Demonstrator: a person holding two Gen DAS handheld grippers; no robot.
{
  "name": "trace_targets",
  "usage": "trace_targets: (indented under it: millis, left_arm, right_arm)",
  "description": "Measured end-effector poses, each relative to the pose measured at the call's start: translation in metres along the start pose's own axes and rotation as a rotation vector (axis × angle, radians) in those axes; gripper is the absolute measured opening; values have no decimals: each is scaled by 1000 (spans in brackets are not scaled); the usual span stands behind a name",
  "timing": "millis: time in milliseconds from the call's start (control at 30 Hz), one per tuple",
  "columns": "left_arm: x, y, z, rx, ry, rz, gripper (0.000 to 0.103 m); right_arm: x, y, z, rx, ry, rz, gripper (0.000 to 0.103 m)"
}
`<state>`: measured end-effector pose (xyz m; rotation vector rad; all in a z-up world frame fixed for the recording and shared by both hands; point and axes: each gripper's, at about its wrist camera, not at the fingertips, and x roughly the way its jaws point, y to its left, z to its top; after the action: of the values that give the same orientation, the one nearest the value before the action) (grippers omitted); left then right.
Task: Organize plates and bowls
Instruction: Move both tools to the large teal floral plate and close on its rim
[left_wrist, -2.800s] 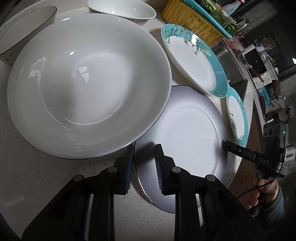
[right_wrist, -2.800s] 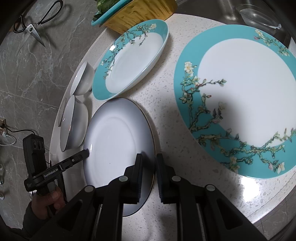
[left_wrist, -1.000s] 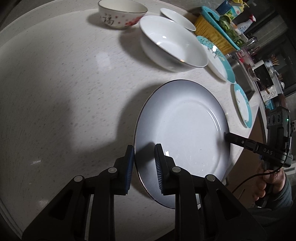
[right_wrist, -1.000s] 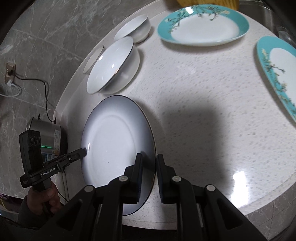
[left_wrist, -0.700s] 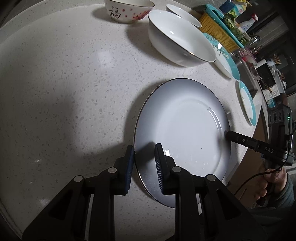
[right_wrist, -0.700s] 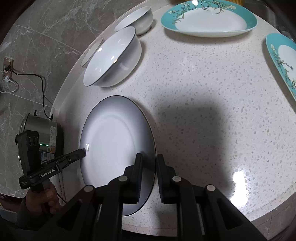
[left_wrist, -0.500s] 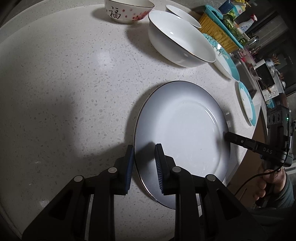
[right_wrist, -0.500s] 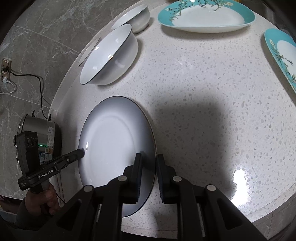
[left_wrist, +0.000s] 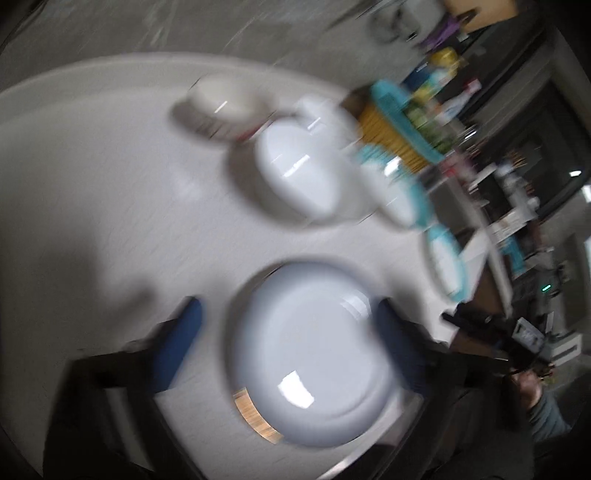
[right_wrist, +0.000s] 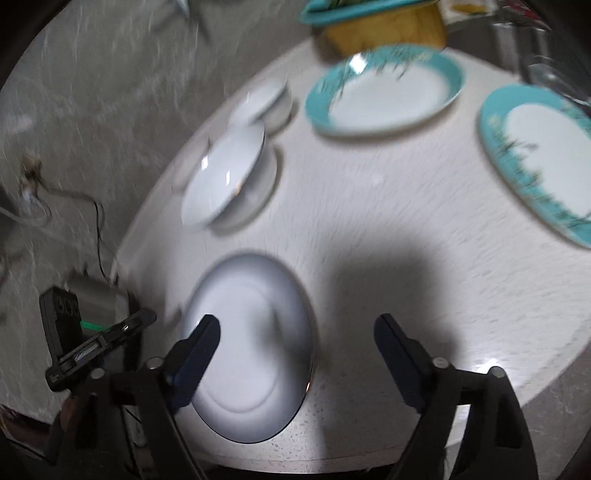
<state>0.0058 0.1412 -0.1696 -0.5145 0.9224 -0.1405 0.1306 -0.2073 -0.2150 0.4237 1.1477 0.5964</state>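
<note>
The white plate (right_wrist: 251, 347) is seen lying flat, face up, near the front edge of the speckled counter (right_wrist: 388, 229); being round, no long axis can be assigned. The left gripper (left_wrist: 288, 347) and right gripper (right_wrist: 295, 350) are both spread wide, nothing grasped. A white bowl (right_wrist: 225, 177) and two teal-rimmed plates (right_wrist: 384, 96) are noted farther back. Both views are motion-blurred.

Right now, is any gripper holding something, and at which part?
Nothing is held. The left gripper and the right gripper both stand wide open, and the white plate lies free on the counter below them.
</note>
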Motion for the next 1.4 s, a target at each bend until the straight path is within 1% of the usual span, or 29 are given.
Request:
trace_targets:
  millis: [33, 67, 133, 167, 200, 267, 333, 367, 433, 567, 600, 633, 700, 733, 767, 833, 867, 900, 967, 1033, 1133, 1233, 1300, 1367, 1400]
  left_arm:
    - [-1, -12, 4, 14, -19, -45, 97]
    - [3, -29, 9, 30, -18, -93, 98]
    - [10, -52, 13, 40, -2, -149, 97]
    - [16, -69, 14, 39, 13, -194, 98]
    - [22, -81, 15, 39, 27, -222, 98]
    - [38, -118, 14, 60, 60, -269, 98]
    - [50, -146, 9, 93, 69, -281, 98]
    - [62, -167, 9, 114, 78, -280, 98]
    - [81, -195, 4, 122, 90, -276, 98]
    - [139, -249, 2, 49, 86, -211, 98]
    - [154, -261, 1, 29, 80, -186, 98]
    - [171, -269, -3, 2, 84, -150, 98]
    - [197, -283, -10, -73, 93, -125, 98]
    - [206, -281, -12, -86, 104, -111, 98]
    - [219, -289, -16, -89, 130, -63, 98]
    - [239, -308, -23, -85, 157, -12, 98]
    - [244, -312, -27, -86, 161, 6, 98]
    - [252, -317, -29, -90, 165, 41, 98]
    - [262, -315, -35, -99, 173, 68, 98]
    - [272, -315, -39, -110, 183, 94, 98]
    - [285, -308, -43, -123, 213, 111, 98]
    - [301, -309, -48, -167, 235, 118, 96]
    - [307, -314, -48, -156, 225, 130, 96]
    - [314, -319, -48, -154, 219, 144, 96]
    - [317, -320, -47, -151, 218, 142, 94]
  right_arm:
    - [-9, -5, 2, 13, -18, 3, 99]
    - [-23, -12, 3, 29, -45, 4, 102]
    - [-41, -22, 7, 49, -77, 12, 102]
    - [-51, -29, 9, 59, -96, 15, 102]
    - [-64, -39, 15, 70, -118, 13, 102]
    - [-80, -56, 26, 82, -146, 9, 102]
    - [-95, -74, 38, 89, -166, 7, 102]
    - [-105, -88, 48, 87, -175, 9, 102]
    - [-116, -108, 64, 73, -179, 13, 102]
    - [-136, -166, 107, 8, -154, 55, 102]
    - [-138, -186, 123, -20, -136, 73, 102]
    - [-138, -195, 133, -40, -122, 88, 100]
    - [-138, -222, 158, -85, -77, 92, 94]
    - [-138, -231, 168, -105, -54, 105, 93]
    - [-139, -240, 176, -126, -30, 117, 93]
    - [-134, -256, 192, -162, 29, 135, 91]
    - [-130, -261, 196, -175, 52, 146, 87]
    - [-125, -267, 201, -190, 81, 153, 85]
    - [-114, -274, 208, -213, 136, 163, 74]
    - [-103, -281, 210, -235, 177, 164, 67]
    - [-89, -291, 208, -227, 235, 184, 66]
    - [-80, -295, 207, -243, 275, 197, 64]
    - [-75, -297, 208, -246, 293, 202, 63]
    - [-71, -298, 208, -251, 302, 201, 59]
    - [-69, -298, 208, -253, 310, 209, 58]
